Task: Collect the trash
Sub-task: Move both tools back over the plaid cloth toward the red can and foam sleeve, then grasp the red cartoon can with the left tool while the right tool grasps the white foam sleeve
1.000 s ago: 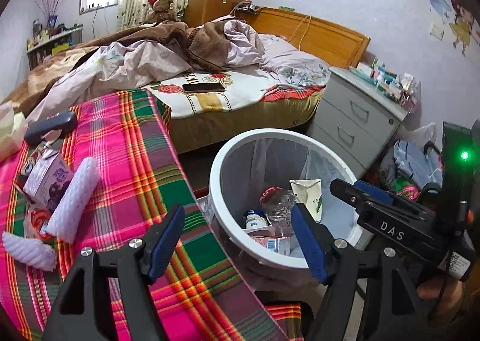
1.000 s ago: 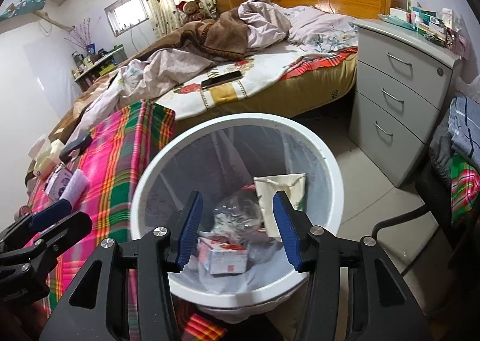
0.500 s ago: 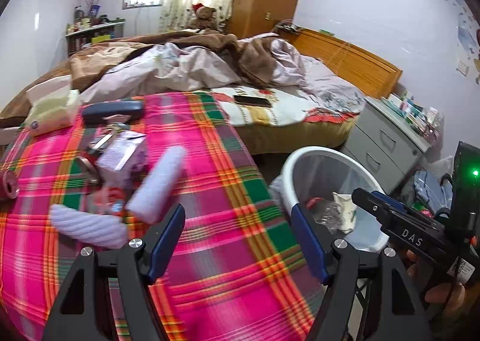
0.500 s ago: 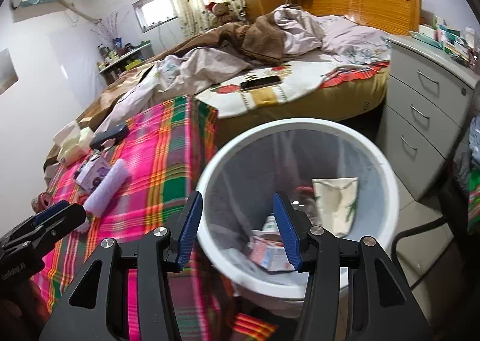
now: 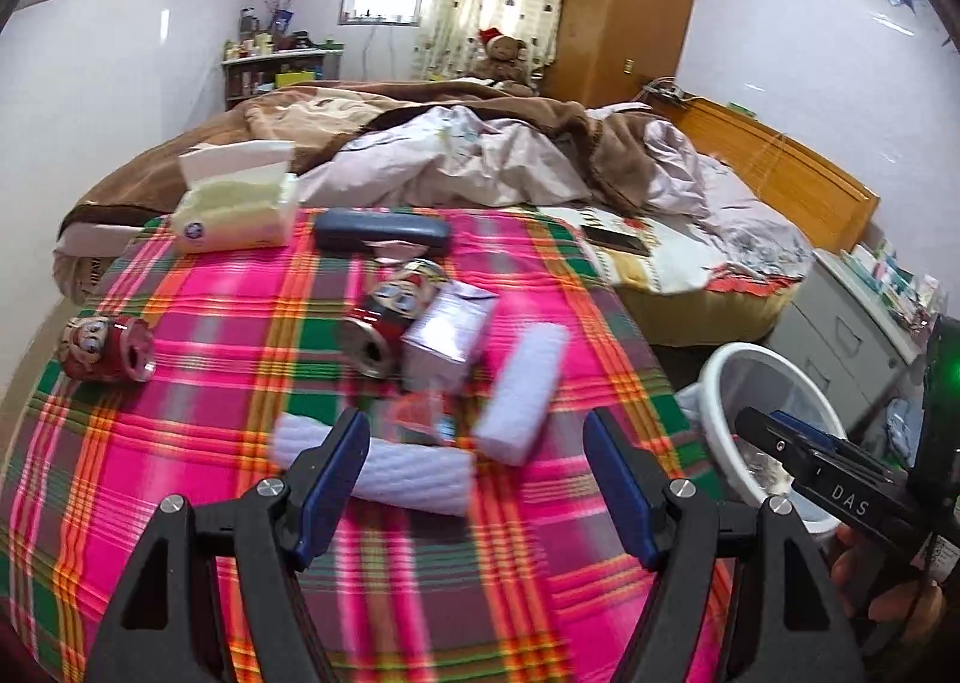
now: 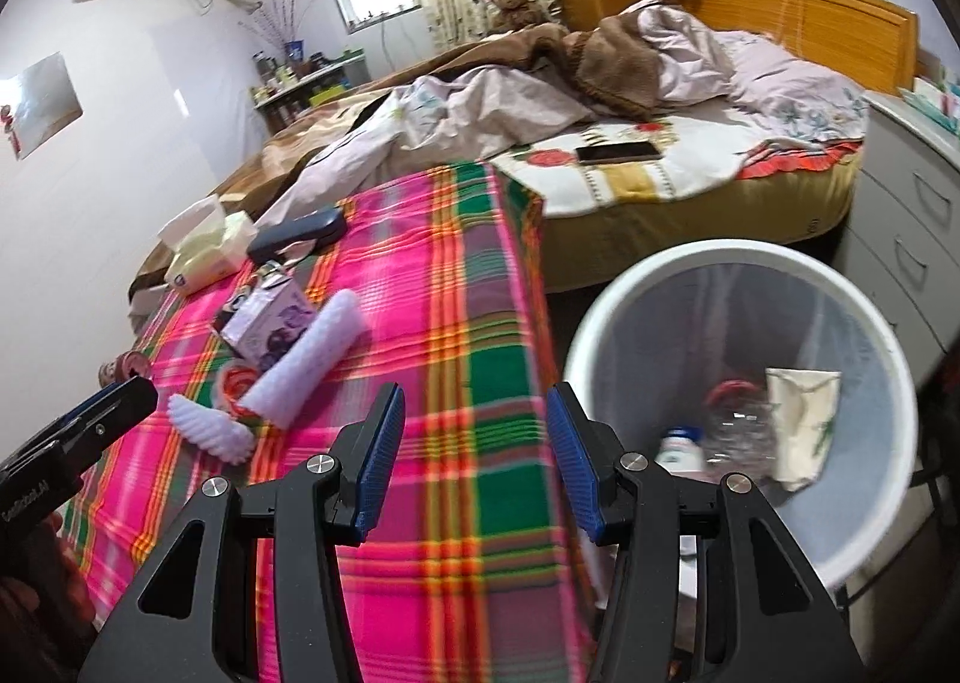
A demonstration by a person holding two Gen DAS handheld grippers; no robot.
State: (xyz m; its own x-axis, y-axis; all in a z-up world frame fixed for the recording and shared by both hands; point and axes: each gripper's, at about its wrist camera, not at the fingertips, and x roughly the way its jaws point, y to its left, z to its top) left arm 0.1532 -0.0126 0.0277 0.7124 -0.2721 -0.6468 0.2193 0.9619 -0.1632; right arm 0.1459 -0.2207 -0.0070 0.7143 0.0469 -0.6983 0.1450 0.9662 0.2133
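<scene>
While both tools gape wide and empty, aim the left tool point(image 5: 477, 479) squarely over the foam roll point(image 5: 396, 464). Close across its middle, near the counter's point(image 5: 210, 359) front edge.

Left wrist cam sits low over the plaid cloth point(image 5: 198, 425) facing the bed point(image 5: 480, 155), bin point(image 5: 720, 383) at its right edge; right wrist cam looks from further right, straddling cloth edge and bin; both share cloth, bed, bin.
</scene>
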